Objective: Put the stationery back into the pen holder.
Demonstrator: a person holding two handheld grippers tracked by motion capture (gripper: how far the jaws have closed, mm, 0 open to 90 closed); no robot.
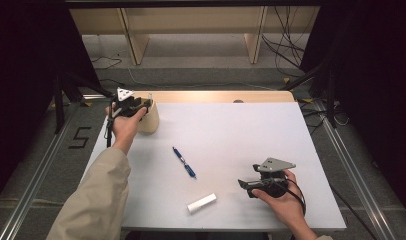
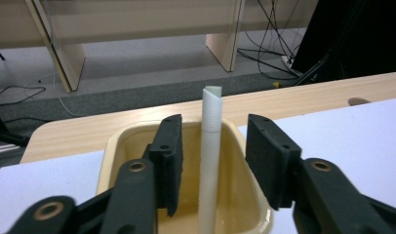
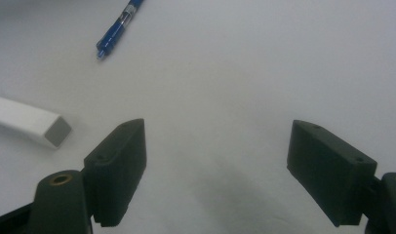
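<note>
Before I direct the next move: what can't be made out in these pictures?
- White stick: its foot in the bin is cut off by the bottom edge of the left gripper view.
- Bin in the high view: mostly behind the left gripper.
- Pen: cut off by the top edge of the right gripper view.

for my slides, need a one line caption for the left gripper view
Left gripper open above a cream tub, its jaws clear of the white stick standing upright inside.

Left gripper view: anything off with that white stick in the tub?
Nothing is spilled or damaged. The white stick stands on end in the beige tub, between the left gripper's open jaws with a gap on each side. The blue pen and white block lie flat on the table.
</note>
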